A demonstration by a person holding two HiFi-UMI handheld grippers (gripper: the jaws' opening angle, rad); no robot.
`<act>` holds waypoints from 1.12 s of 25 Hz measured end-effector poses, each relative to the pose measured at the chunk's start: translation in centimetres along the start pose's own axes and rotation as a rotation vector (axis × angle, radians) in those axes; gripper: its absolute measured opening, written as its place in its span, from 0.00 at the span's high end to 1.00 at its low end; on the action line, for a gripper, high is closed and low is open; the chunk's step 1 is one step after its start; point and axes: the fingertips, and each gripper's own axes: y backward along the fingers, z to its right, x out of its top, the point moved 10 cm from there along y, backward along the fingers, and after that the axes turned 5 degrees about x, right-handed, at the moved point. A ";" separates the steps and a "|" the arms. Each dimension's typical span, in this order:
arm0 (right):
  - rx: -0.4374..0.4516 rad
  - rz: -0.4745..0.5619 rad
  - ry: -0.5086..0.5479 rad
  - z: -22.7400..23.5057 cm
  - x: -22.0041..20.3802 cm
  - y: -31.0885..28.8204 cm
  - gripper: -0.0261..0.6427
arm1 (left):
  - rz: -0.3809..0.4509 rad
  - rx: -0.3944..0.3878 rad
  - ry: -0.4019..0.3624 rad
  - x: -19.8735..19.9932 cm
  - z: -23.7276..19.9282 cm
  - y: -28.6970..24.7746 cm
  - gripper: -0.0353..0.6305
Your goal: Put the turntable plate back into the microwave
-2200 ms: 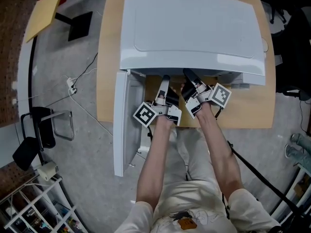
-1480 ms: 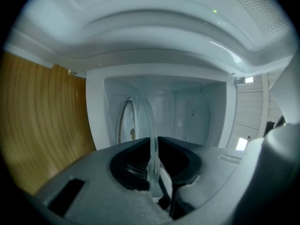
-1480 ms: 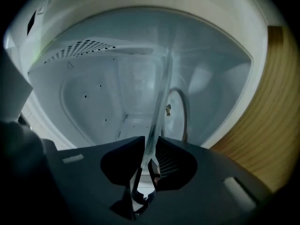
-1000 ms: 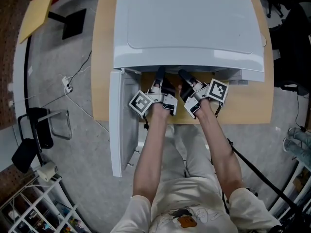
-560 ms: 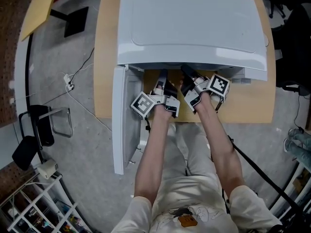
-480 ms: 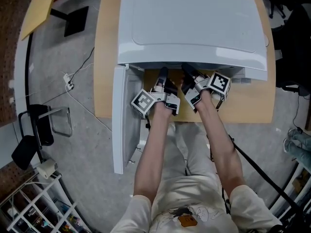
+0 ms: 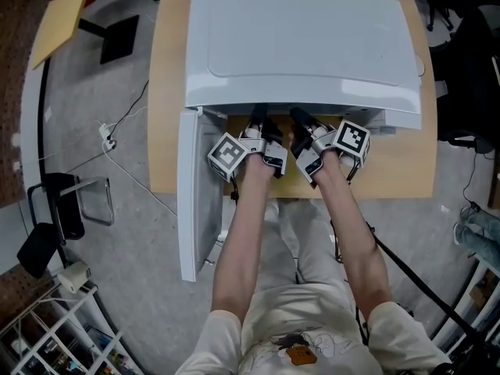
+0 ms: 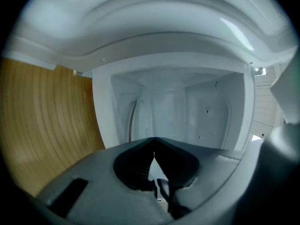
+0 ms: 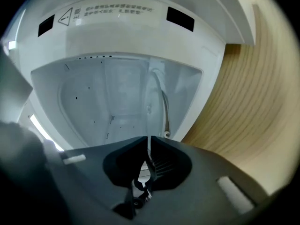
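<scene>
The white microwave [image 7: 301, 45] stands on a wooden table [image 7: 166, 131] with its door [image 7: 195, 201] swung open to the left. Both grippers reach level into its mouth, side by side and rolled on their sides. My left gripper [image 7: 258, 118] [image 8: 153, 139] is shut, tips touching, with nothing in it. The jaws of my right gripper [image 7: 299, 120] [image 9: 149, 142] are closing to a thin slit, and I see nothing between them. A thin curved rim [image 9: 162, 102] [image 8: 133, 118] runs along the cavity floor. It may be the glass turntable plate, but I cannot tell.
The open door's edge hangs past the table's front left. A chair frame [image 7: 74, 209] and a cable [image 7: 125, 131] lie on the floor to the left, a wire rack [image 7: 55, 326] at bottom left. A dark strap [image 7: 414, 280] runs past the person's right arm.
Since the earliest frame both grippers have edged a little deeper under the microwave's front edge. Over the last half second they have stayed nearly still, and the left marker cube has rolled slightly.
</scene>
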 end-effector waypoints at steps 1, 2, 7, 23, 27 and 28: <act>-0.008 0.004 -0.003 0.0 -0.1 0.1 0.92 | 0.003 0.006 -0.003 0.0 0.0 0.1 0.94; -0.015 0.007 -0.001 0.1 -0.1 0.1 0.92 | 0.005 0.012 -0.005 -0.1 -0.1 0.3 0.94; -0.031 0.018 0.052 0.2 0.0 0.0 0.95 | 0.004 0.023 -0.015 -0.6 -0.7 0.9 0.95; -0.077 -0.115 0.575 -8.7 -5.1 8.4 0.95 | -0.260 -0.030 -0.598 -7.0 10.0 8.9 0.95; -0.102 -0.151 0.776 -11.9 -6.6 10.3 0.95 | -0.330 0.011 -0.804 -8.3 13.3 11.4 0.95; -0.107 -0.160 0.817 -12.4 -7.1 10.9 0.95 | -0.334 0.022 -0.833 -8.5 13.7 12.2 0.95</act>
